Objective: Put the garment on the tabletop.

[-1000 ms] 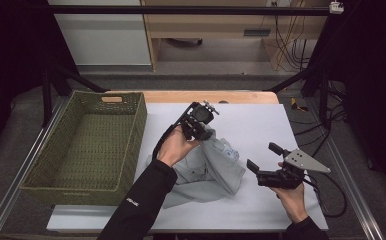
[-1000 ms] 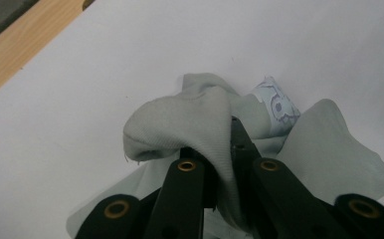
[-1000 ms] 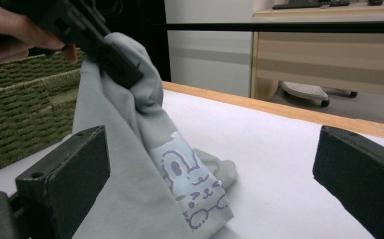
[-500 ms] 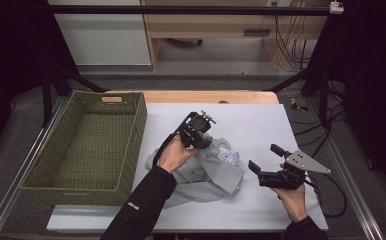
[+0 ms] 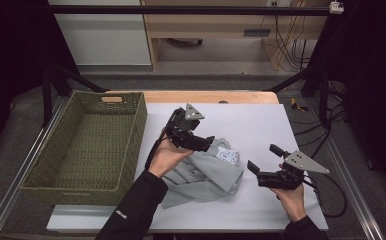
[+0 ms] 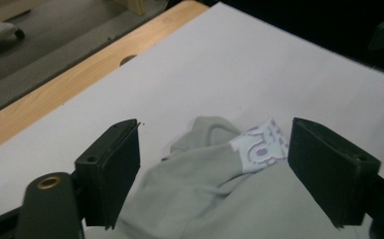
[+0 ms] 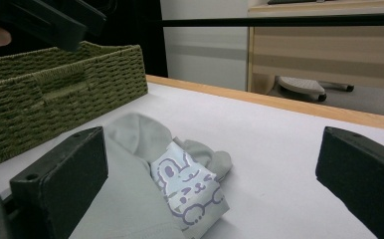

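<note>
white table, dark room, perhaps curtained; both hand-held grippers gape, holding nothing.

Bare white table beyond and right of grey garment, wicker basket walling the left

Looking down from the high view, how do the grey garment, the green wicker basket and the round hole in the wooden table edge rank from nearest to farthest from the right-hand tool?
From the right tool:
1. Grey garment, just to its left on the white sheet.
2. Round hole, up at the far wooden edge.
3. Green wicker basket, at the table's left end.
</note>
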A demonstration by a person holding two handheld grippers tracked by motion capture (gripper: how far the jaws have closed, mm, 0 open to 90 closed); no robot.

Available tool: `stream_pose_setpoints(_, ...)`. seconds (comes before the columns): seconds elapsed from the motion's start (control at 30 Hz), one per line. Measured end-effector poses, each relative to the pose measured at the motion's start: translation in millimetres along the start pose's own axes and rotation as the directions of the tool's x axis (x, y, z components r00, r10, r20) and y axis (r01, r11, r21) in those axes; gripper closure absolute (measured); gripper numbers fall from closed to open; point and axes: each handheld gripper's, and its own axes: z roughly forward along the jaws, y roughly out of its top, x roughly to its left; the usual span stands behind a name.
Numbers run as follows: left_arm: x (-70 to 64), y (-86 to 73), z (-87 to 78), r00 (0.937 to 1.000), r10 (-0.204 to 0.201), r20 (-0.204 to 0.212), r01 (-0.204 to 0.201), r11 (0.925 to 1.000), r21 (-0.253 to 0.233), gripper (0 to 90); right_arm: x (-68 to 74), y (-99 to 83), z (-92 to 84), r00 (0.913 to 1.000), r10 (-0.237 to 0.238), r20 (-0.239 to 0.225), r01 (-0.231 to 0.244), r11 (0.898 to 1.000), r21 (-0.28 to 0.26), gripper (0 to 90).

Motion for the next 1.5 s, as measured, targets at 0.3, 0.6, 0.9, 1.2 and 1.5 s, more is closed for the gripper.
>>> stream_pose_setpoints(0.3, -0.6, -30.6, -16.1, 0.9977, -0.048, 0.047, 0.054, 0.9871, -0.151, 11.1, 0.1, -0.5, 0.3, 1.0000, 0.006, -0.003, -0.006, 1.000, -0.002, 0.5)
stream_pose_setpoints(0.6, -0.9, -74.1, -24.3, 0.9912, -0.110, 0.073, 0.127, 0.9485, -0.290, 9.3, -0.5, -0.4, -0.1, 1.0000, 0.007, 0.000, -0.007, 1.000, -0.003, 0.5)
stream_pose_setpoints(0.9, -2.1, -107.7, -31.6, 0.9913, -0.120, 0.053, 0.131, 0.9138, -0.384, 4.5, -4.2, -2.1, -1.1, 0.9999, 0.011, 0.003, -0.011, 1.000, -0.009, 0.5)
stream_pose_setpoints(1.2, 5.9, -132.3, -37.1, 0.9873, -0.158, 0.012, 0.150, 0.9099, -0.387, 4.3, -6.4, -4.0, -1.7, 0.9999, 0.009, 0.006, -0.009, 1.000, -0.004, 0.5)
stream_pose_setpoints(1.5, 9.8, -143.3, -40.5, 0.9874, -0.158, 0.015, 0.151, 0.9085, -0.390, 4.3, -6.2, -5.3, -1.7, 1.0000, 0.007, 0.003, -0.007, 1.000, -0.002, 0.5)
